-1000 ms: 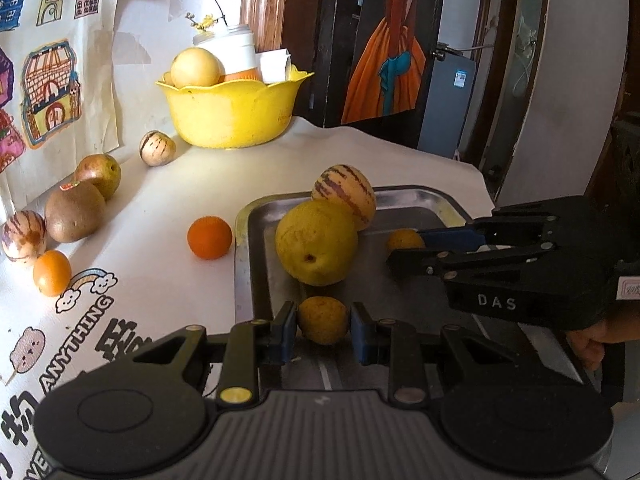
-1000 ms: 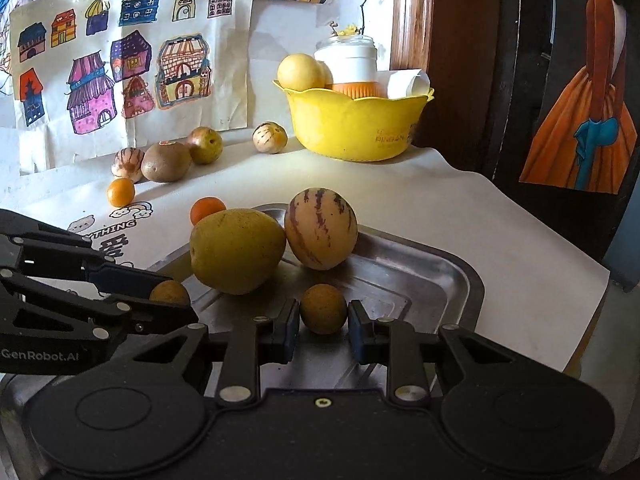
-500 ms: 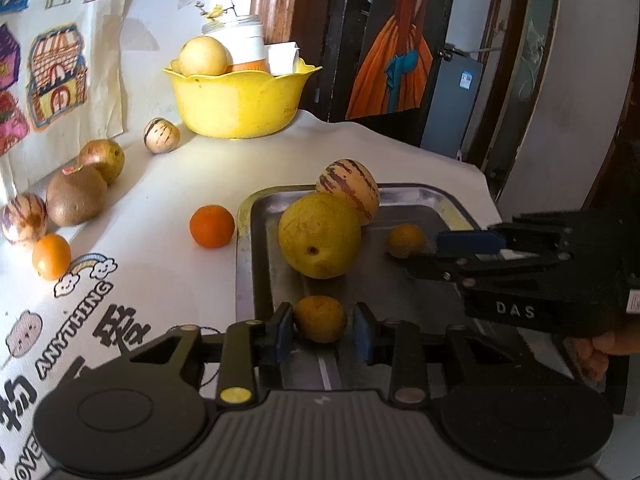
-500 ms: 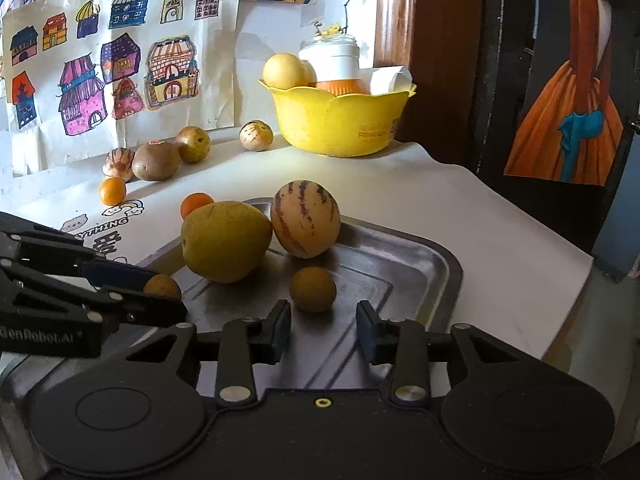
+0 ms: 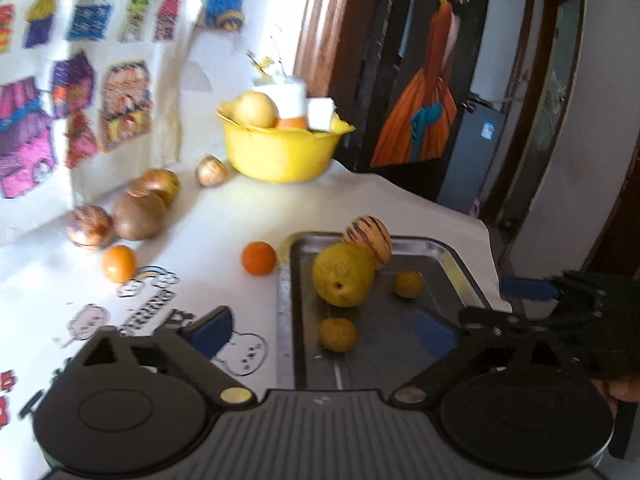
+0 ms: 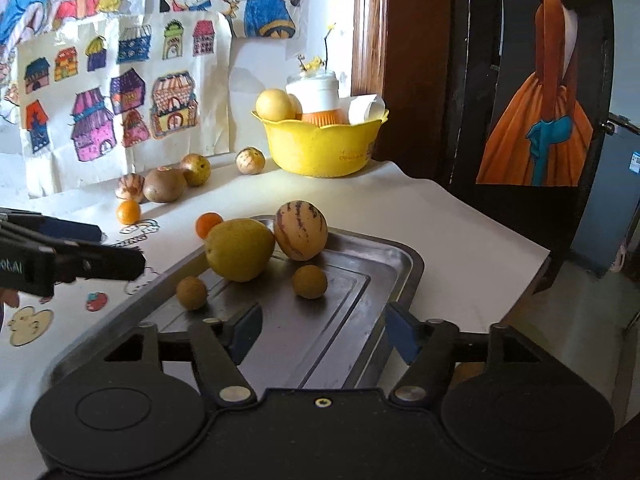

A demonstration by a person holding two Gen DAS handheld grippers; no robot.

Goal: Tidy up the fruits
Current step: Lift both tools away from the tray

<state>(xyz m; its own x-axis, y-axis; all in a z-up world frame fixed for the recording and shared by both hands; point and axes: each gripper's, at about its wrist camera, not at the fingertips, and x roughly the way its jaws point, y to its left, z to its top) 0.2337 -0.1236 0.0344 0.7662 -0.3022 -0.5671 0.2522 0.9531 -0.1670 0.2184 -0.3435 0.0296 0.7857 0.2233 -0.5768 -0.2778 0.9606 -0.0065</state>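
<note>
A metal tray holds a large yellow fruit, a striped melon and two small yellow-brown fruits. My left gripper is open and its jaws are opening wide; one small fruit lies on the tray between them, untouched. My right gripper is open too, its jaws opening, and the other small fruit rests just ahead of its pads. Each gripper also shows at the edge of the other's view.
An orange lies on the white cloth left of the tray. Several more fruits sit by the wall of drawings. A yellow bowl with a fruit and a jar stands at the back. The table edge drops off at the right.
Both grippers were shut on the small fruits; they have let go, opened wide and drawn back and upward. The two fruits now lie free on the tray.
</note>
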